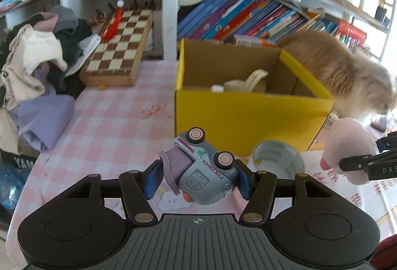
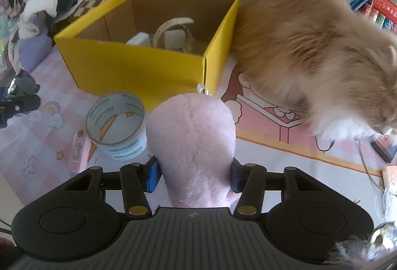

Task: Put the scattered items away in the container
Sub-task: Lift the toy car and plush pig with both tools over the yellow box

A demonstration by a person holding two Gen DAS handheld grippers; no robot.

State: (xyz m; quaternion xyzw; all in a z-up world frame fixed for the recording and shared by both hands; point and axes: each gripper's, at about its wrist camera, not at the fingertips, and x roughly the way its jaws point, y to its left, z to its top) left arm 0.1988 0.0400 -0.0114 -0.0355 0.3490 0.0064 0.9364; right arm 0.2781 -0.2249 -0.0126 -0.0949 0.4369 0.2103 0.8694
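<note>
Between my left gripper's (image 1: 198,178) blue pads (image 1: 154,179) sits the toy truck (image 1: 204,170), pinched on its side, wheels up, above the pink checked tablecloth (image 1: 111,126); ahead stands the yellow box (image 1: 248,118), open, with a pale strap (image 1: 253,80) inside; a tape roll (image 1: 278,158) lies just before the box; a chessboard (image 1: 119,46) leans by the clothes pile (image 1: 37,58) at far left.

Over on the right wrist view, my right gripper (image 2: 192,174) squeezes a pink plush (image 2: 191,145) from both sides; the tape roll (image 2: 115,121) stands just left of it, near the box (image 2: 139,71); a ginger cat (image 2: 322,58) presses against the box's right wall.
</note>
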